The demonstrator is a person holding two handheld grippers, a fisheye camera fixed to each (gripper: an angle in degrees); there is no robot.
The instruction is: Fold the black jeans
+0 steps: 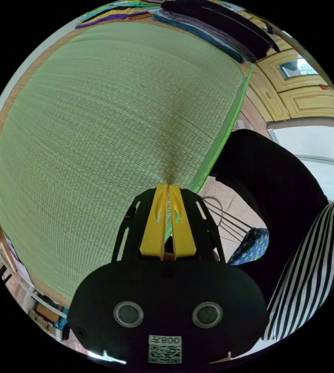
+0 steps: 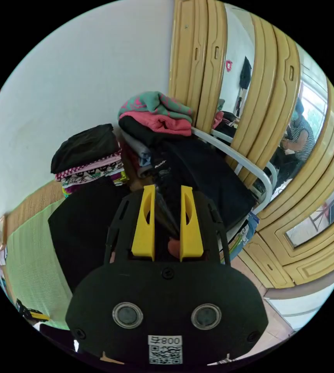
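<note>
Black denim jeans (image 2: 198,175) draped over a chair piled with clothes, beside yellow wardrobe doors (image 2: 268,116)
Right yellow two-jaw gripper (image 2: 167,190) parted around a dark fold, not clearly pressing; left yellow two-jaw gripper (image 1: 168,188) closed, empty, above woven green mat (image 1: 108,128)

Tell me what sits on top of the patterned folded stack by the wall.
A folded black garment lies on the patterned stack. What lies under the stack is hidden.
</note>
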